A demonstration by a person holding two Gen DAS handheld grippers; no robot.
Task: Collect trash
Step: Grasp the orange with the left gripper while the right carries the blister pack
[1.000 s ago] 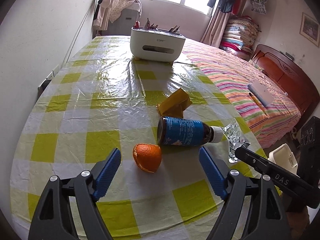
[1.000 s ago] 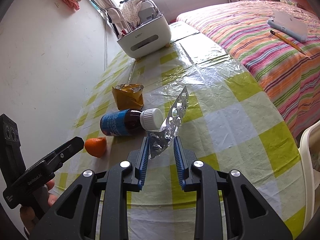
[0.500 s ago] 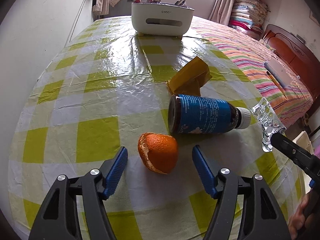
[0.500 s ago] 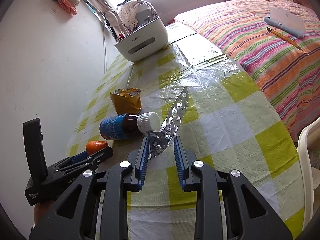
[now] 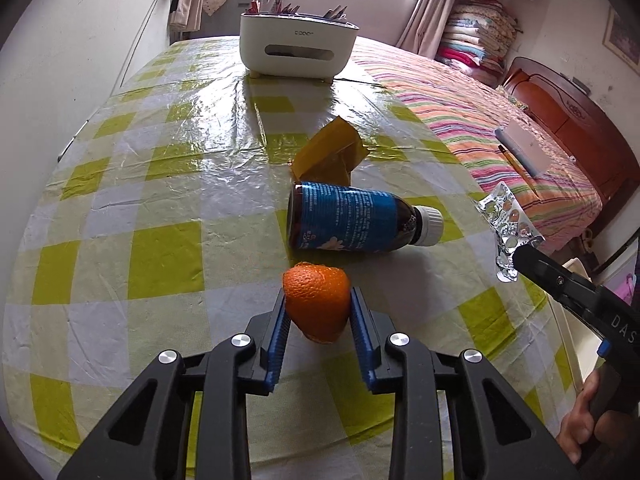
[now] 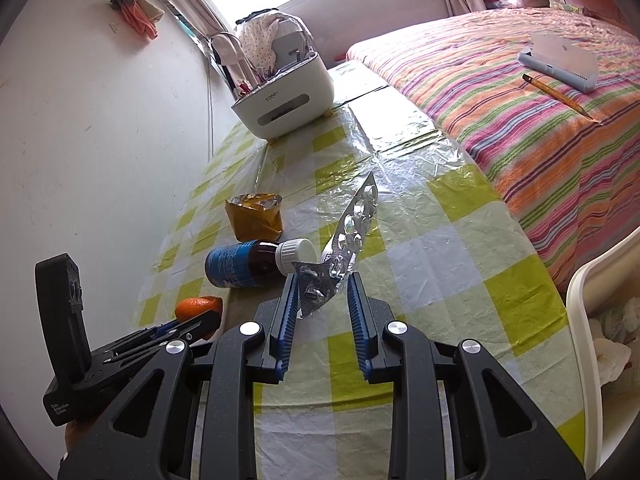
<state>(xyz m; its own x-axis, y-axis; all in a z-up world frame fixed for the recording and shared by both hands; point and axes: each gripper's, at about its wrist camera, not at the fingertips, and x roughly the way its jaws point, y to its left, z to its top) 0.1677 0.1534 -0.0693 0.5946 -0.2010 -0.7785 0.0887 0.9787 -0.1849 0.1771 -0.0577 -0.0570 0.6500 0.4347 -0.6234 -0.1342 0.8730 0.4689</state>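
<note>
An orange peel [image 5: 316, 308] sits on the checked tablecloth [image 5: 160, 208] between the blue pads of my left gripper [image 5: 318, 294]. Its jaws are closing and both pads touch the peel's sides. In the right wrist view the same peel [image 6: 196, 306] shows at the left gripper's tip [image 6: 208, 322]. My right gripper [image 6: 322, 280] is shut on a crumpled silver blister pack [image 6: 354, 224], held up above the table's right edge. A brown bottle [image 5: 348, 216] with a blue label lies on its side just beyond the peel. An open yellow pouch [image 5: 328, 152] lies behind the bottle.
A white desk organiser [image 5: 298, 46] stands at the table's far end. A striped bed [image 5: 480, 120] with a notebook and pencil runs along the right. A white plastic rim [image 6: 592, 300] with crumpled paper behind it is at the right, below table level. A wall borders the left.
My left gripper moved forward and down over the orange peel, and its jaws narrowed from wide open until they touch it. The right gripper kept still with the blister pack.
</note>
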